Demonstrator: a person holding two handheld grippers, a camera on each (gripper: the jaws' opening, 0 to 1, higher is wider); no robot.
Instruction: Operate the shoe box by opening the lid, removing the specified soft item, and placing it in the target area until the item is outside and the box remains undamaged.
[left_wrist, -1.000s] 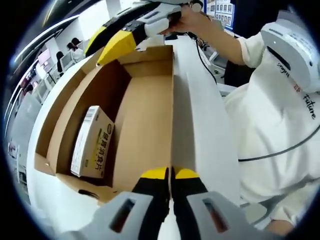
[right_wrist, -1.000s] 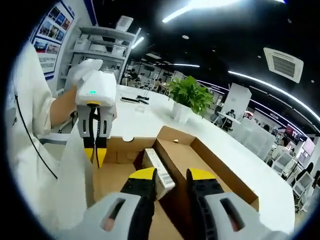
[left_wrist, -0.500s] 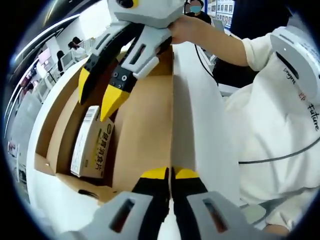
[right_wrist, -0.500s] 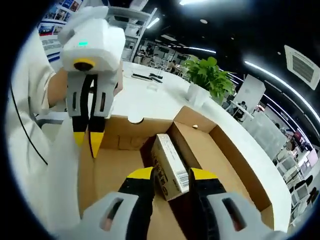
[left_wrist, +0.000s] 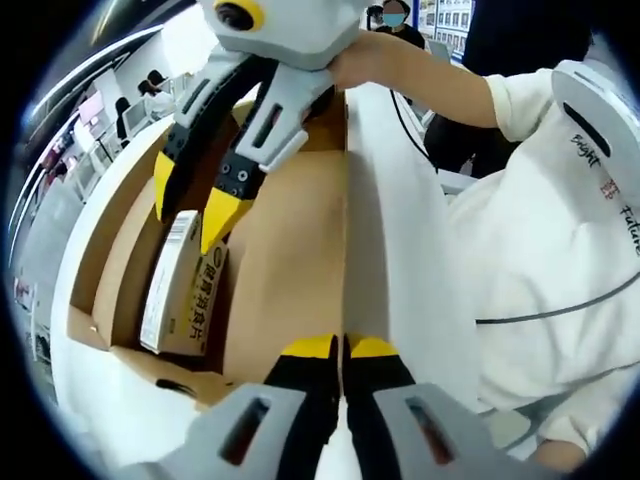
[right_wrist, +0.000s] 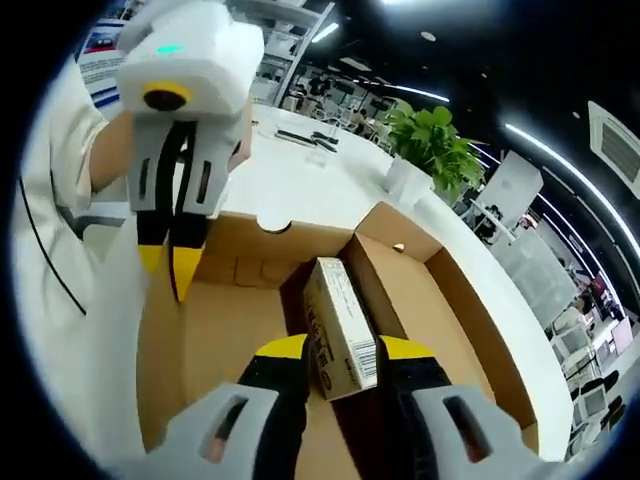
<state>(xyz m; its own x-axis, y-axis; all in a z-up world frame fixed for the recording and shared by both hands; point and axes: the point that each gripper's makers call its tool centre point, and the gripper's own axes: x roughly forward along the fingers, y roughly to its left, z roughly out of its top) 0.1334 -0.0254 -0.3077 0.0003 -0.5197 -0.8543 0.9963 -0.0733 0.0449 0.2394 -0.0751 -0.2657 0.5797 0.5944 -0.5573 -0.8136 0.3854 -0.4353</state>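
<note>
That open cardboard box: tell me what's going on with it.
A person works the brown cardboard shoe box with two handheld tools. The left tool, jaws closed, holds the white lid open. The right tool reaches inside, jaws open around a small printed carton that still sits in the box.

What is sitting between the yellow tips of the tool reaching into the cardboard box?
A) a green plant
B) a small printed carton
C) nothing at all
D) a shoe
B: in the right gripper view, the small printed carton with a barcode label lies between the yellow tips of the right tool, inside the open shoe box.
</note>
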